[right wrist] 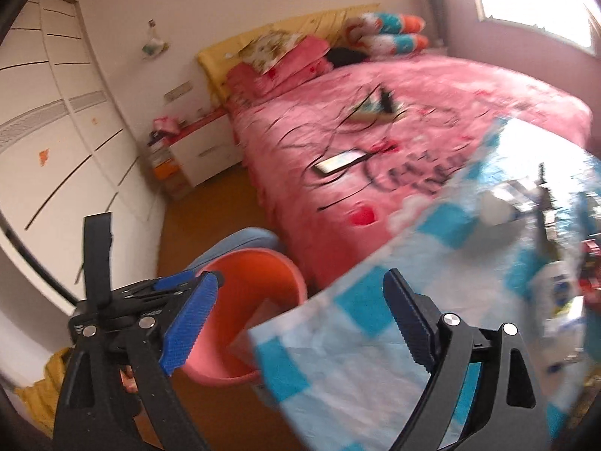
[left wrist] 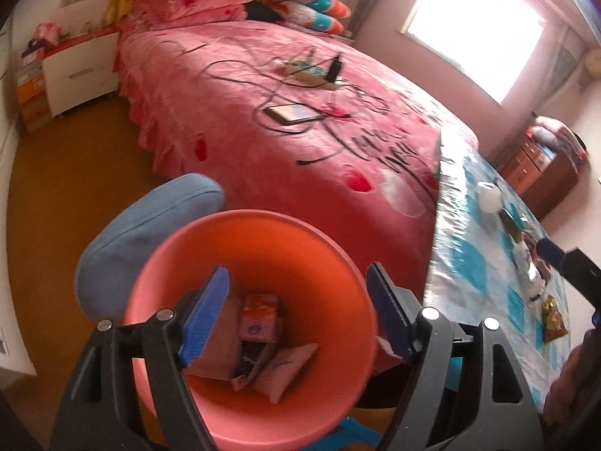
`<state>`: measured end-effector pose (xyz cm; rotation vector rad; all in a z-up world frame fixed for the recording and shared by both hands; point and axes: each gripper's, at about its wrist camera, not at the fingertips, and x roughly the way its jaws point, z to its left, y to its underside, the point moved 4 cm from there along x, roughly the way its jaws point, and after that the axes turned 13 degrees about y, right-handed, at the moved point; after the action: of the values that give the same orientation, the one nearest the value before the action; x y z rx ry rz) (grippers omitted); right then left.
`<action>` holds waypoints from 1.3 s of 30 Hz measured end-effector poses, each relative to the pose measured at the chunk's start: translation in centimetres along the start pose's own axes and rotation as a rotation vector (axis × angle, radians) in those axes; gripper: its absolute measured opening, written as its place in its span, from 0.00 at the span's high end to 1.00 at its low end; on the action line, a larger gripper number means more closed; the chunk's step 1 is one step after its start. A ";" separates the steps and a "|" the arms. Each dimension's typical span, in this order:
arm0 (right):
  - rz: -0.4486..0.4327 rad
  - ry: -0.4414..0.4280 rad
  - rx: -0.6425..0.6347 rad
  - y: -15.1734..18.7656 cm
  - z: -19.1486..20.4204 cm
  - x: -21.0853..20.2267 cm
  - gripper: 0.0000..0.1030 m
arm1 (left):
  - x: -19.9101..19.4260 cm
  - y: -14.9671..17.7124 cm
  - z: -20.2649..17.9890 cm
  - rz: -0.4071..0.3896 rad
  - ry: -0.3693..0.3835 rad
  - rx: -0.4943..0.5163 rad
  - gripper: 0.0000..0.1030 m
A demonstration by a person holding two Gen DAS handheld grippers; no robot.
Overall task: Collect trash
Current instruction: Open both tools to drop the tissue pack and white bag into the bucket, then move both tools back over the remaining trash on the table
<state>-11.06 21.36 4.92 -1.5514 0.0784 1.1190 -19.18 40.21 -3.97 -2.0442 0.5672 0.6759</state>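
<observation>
Inside the bin (left wrist: 255, 263), only left view shows wrappers (left wrist: 259, 317).

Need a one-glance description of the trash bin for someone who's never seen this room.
Start at the big pink bed; at its foot stands a table with a blue-and-white checked cover. The bin sits low between them, beside a blue cushioned chair, under the open left gripper. It is the only round, salmon-orange plastic tub, with boxes and packets already inside.

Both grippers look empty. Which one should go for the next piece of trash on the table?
Right, probably. The right gripper is open at the table's edge, facing the litter. The left gripper is open over the orange bin, beside the table.
</observation>
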 end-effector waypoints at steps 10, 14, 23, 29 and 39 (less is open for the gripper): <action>-0.050 0.071 0.111 0.5 -6.2 -2.4 0.12 | 1.2 -0.2 -5.8 0.021 0.067 0.089 0.26; -0.066 0.084 0.142 0.9 -7.5 -3.4 0.12 | 1.6 0.0 -7.8 0.034 0.086 0.124 0.26; -0.095 0.101 0.205 2.0 -10.7 -5.3 0.12 | 2.4 0.5 -11.7 0.065 0.112 0.181 0.26; -0.112 0.118 0.241 2.7 -12.7 -6.3 0.12 | 3.0 0.8 -13.8 0.081 0.113 0.215 0.26; -0.137 0.154 0.321 4.0 -17.1 -7.8 0.09 | 4.2 1.5 -17.7 0.108 0.137 0.272 0.24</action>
<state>-7.51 2.53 5.20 -1.3305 0.2407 0.8333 -12.60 23.80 0.59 -1.8230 0.8079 0.4933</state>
